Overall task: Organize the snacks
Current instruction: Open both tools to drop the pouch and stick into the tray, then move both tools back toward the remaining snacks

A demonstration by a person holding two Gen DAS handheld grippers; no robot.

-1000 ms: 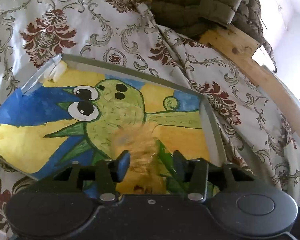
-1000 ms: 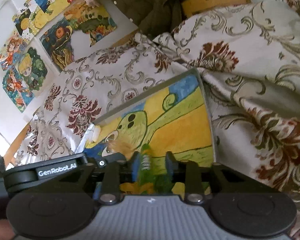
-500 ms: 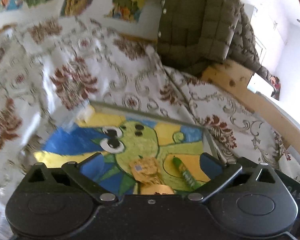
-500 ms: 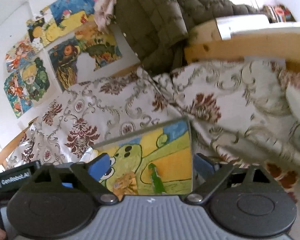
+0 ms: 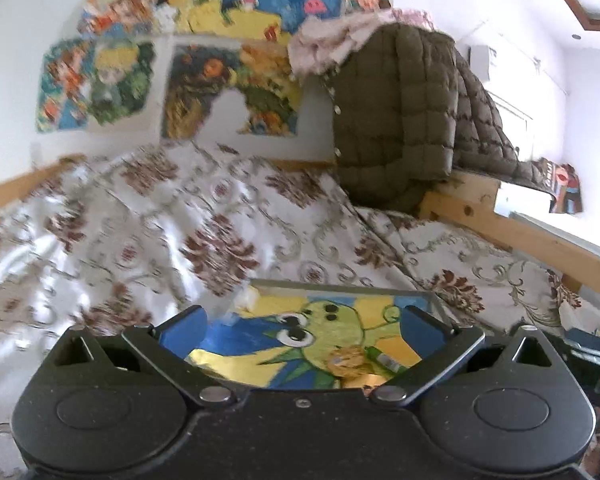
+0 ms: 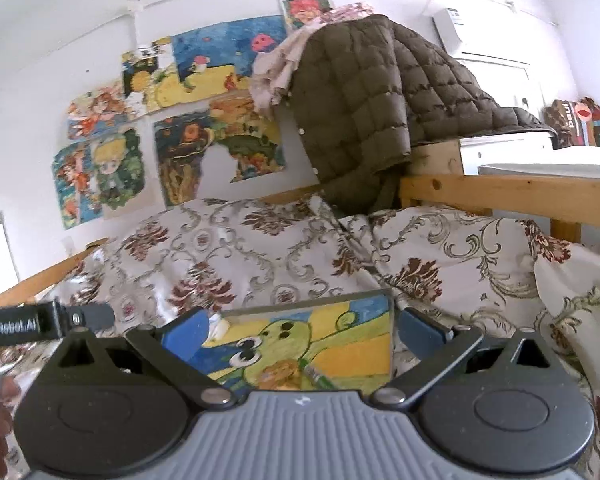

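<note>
Both snacks are down on the painted tray (image 5: 260,292): the golden wrapped snack (image 5: 346,360) and the green stick snack (image 5: 384,360) lie touching near its front edge, on a soft bed (image 5: 220,220). Left gripper (image 5: 302,332) and right gripper (image 6: 300,330) both have jaws just spread wide, empty. Risk imo: the tray sits on rumpled bedding, so any bump could tip it and slide both off.

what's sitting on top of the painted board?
On the painted board: a golden snack packet and a green snack stick, side by side. The board's near edge is hidden behind the gripper body.
</note>
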